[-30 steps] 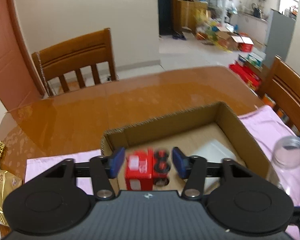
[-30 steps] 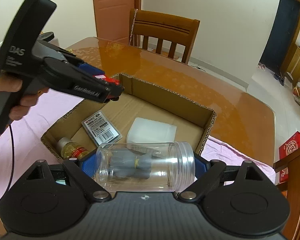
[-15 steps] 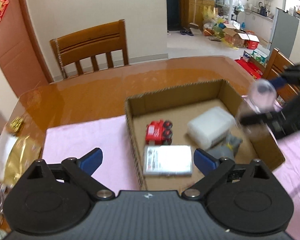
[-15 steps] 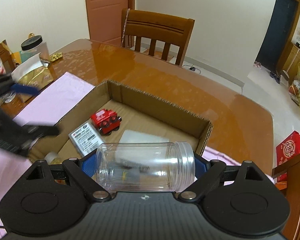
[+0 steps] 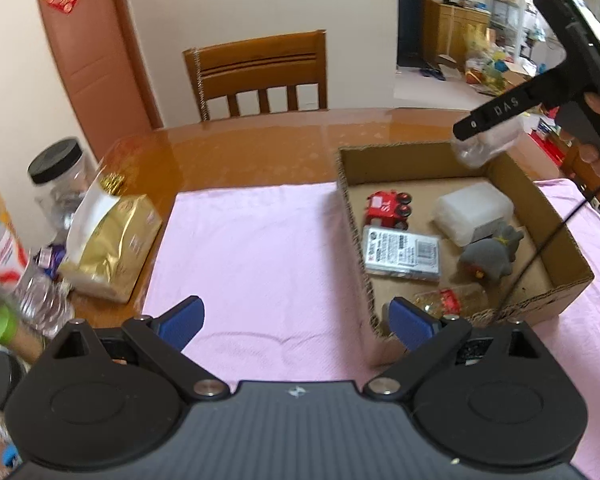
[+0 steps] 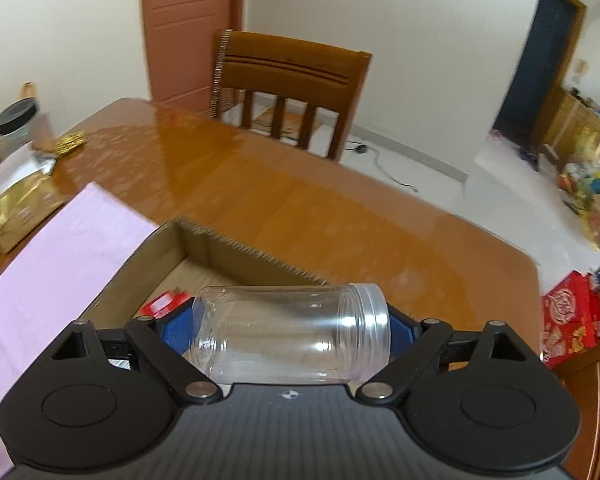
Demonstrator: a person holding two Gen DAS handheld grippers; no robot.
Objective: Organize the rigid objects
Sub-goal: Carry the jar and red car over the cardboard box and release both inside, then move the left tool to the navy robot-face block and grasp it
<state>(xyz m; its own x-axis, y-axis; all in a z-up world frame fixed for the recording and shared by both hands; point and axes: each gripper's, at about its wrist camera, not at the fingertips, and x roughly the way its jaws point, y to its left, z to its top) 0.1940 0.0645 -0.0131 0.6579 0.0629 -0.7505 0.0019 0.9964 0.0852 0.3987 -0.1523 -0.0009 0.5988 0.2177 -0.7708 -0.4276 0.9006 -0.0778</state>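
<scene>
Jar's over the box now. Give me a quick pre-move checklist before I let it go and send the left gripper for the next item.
1. Clear jar between right gripper pads, jaws opening: ok.
2. Jar over the cardboard box: ok.
3. Free floor under jar: cannot tell.
4. Left gripper open, empty: ok.
5. Red toy train inside box: ok.
6. Gold bag unpacked, left of pink cloth: not ok.

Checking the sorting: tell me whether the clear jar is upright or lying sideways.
Sideways: the clear jar lies across the right hand-held gripper, threaded mouth pointing right.
</scene>
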